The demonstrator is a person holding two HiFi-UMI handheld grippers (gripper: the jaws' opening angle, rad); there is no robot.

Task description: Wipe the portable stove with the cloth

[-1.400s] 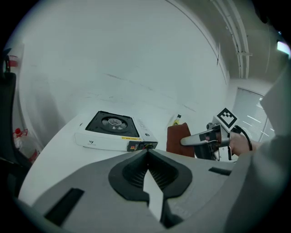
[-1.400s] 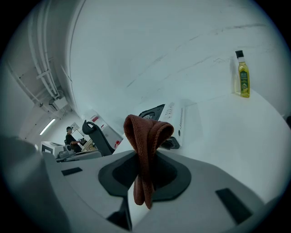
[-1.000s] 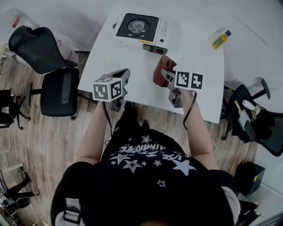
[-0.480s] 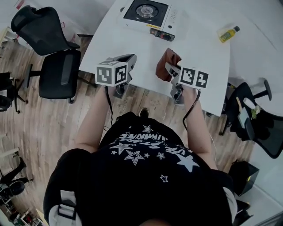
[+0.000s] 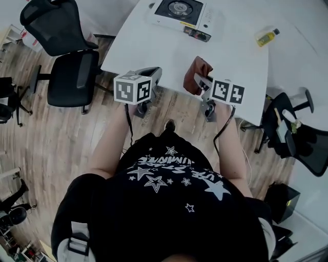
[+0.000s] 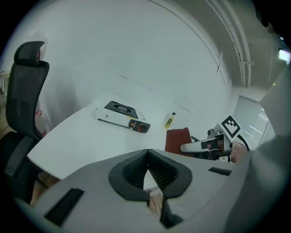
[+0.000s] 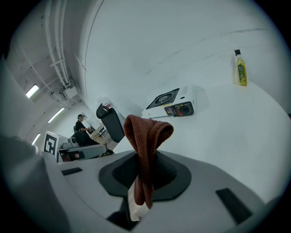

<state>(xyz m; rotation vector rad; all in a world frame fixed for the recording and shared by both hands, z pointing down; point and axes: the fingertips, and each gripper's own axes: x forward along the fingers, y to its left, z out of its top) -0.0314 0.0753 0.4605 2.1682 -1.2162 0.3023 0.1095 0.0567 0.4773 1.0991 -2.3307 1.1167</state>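
Observation:
The white portable stove [image 5: 177, 10] with its black burner top sits at the far side of the white table [image 5: 154, 46]; it also shows as the stove [image 6: 122, 116] and the stove [image 7: 172, 103]. My right gripper [image 5: 199, 79] is shut on the reddish-brown cloth [image 5: 197, 71], held above the table's near edge. The cloth [image 7: 146, 145] stands folded up between the jaws. My left gripper [image 5: 155, 75] hovers at the near edge, to the left of the right one. Its jaws [image 6: 146, 175] meet with nothing between them. From there I see the cloth [image 6: 178, 140] and the right gripper [image 6: 200, 146].
A small yellow bottle [image 5: 267, 37] stands at the table's far right, seen also as the bottle [image 7: 240, 68]. A black office chair [image 5: 66, 71] stands left of the table, another chair [image 5: 302, 148] at the right. Wooden floor lies below the near edge.
Both grippers have drawn back from the stove toward the table's near edge. The cloth stays clamped in the right gripper.

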